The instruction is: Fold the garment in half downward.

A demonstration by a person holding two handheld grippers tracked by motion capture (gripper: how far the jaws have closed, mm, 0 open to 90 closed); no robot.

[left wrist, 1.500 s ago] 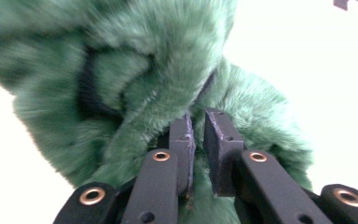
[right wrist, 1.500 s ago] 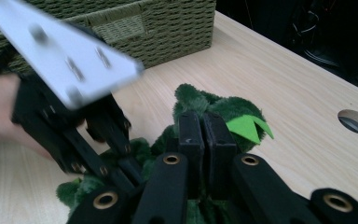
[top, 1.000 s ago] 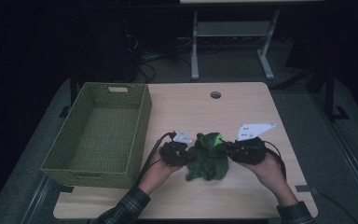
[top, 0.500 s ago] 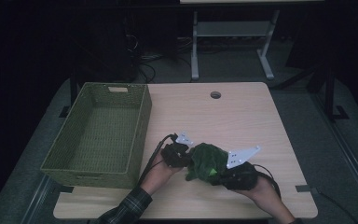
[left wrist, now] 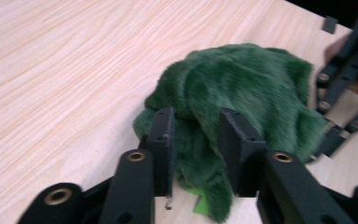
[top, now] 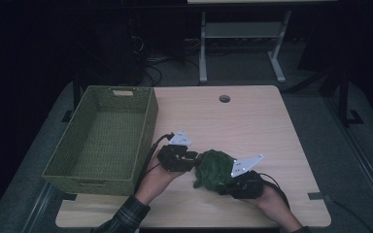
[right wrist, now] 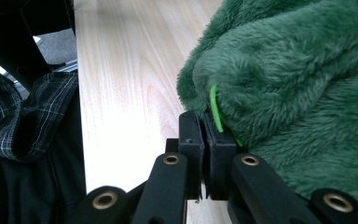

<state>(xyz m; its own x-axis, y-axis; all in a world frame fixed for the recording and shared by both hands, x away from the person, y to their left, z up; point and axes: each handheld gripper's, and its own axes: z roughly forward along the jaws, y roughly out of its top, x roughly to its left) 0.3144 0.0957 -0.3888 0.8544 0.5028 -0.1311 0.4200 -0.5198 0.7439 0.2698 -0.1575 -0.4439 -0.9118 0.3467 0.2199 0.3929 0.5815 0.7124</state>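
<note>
A dark green fuzzy cloth (top: 214, 167) lies bunched on the wooden table (top: 252, 126) between my two grippers. My left gripper (top: 193, 161) sits at its left side. In the left gripper view the jaws (left wrist: 196, 135) have just been opening and stand apart, with a fold of the cloth (left wrist: 242, 84) loosely between them. My right gripper (top: 227, 186) is at the cloth's near right side. In the right gripper view it (right wrist: 205, 128) is shut on a thin bright green hem at the edge of the cloth (right wrist: 298, 70).
A green woven basket (top: 148, 126) stands empty at the table's left, close to my left hand. A cable hole (top: 224, 98) is at the table's back. A plaid sleeve (right wrist: 23, 116) hangs at the front edge. Bare tabletop lies behind and to the right.
My right gripper has come down and toward the front edge, pulling the cloth's edge with it. The left gripper has lifted a little and its jaws have spread.
</note>
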